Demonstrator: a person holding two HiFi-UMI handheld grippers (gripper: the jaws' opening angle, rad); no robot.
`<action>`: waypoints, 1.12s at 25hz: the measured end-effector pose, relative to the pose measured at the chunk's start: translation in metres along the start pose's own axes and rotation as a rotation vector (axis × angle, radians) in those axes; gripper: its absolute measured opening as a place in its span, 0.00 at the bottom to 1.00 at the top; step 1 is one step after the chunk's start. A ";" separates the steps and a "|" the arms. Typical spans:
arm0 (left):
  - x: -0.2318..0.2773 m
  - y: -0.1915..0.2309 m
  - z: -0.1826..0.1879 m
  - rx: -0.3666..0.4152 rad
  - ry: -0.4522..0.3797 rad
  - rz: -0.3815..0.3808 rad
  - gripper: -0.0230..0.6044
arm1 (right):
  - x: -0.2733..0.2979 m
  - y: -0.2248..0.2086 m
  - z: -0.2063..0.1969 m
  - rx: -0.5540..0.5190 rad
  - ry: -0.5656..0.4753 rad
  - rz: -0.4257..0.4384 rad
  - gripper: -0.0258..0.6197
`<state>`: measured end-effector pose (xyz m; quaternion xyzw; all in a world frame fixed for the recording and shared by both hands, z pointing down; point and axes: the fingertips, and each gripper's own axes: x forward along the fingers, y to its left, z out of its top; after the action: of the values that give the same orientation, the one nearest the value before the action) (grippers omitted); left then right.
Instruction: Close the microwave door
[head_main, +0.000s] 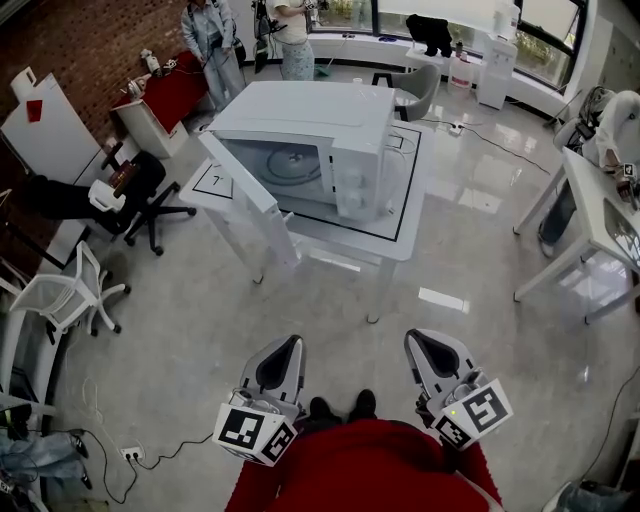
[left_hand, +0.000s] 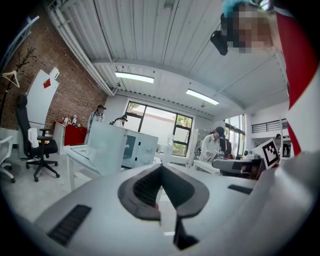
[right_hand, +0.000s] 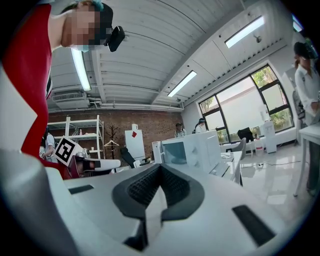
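Observation:
A white microwave (head_main: 345, 140) stands on a white table (head_main: 400, 235) across the room from me. Its door (head_main: 250, 205) hangs wide open, swung out toward the front left past the table edge. The turntable shows inside. Both grippers are low in the head view, close to my body and far from the microwave. My left gripper (head_main: 290, 348) is shut with nothing held. My right gripper (head_main: 420, 342) is also shut and empty. The left gripper view looks past the left gripper (left_hand: 161, 167) to the microwave (left_hand: 137, 147) and its door (left_hand: 106, 148). The right gripper (right_hand: 160, 169) points level at the microwave (right_hand: 192, 147).
A black office chair (head_main: 140, 195) and a white chair (head_main: 60, 295) stand at the left. A white desk (head_main: 600, 215) is at the right. Two people (head_main: 212, 40) stand behind the table by a red cabinet (head_main: 170, 85). Cables and a power strip (head_main: 130, 453) lie on the floor at the lower left.

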<state>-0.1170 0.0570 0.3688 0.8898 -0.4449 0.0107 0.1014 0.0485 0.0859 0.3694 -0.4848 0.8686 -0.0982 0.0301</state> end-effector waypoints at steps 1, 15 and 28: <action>0.000 0.000 0.000 -0.002 0.000 0.001 0.05 | 0.000 0.000 0.000 0.006 -0.003 0.005 0.06; 0.020 0.016 0.001 -0.006 0.008 0.132 0.05 | -0.018 -0.038 0.006 -0.012 -0.020 -0.011 0.06; 0.035 0.020 0.017 0.002 -0.001 0.148 0.05 | -0.005 -0.057 0.008 0.025 -0.017 -0.001 0.06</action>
<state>-0.1129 0.0141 0.3595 0.8546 -0.5095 0.0182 0.0992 0.1000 0.0596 0.3729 -0.4854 0.8669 -0.1049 0.0437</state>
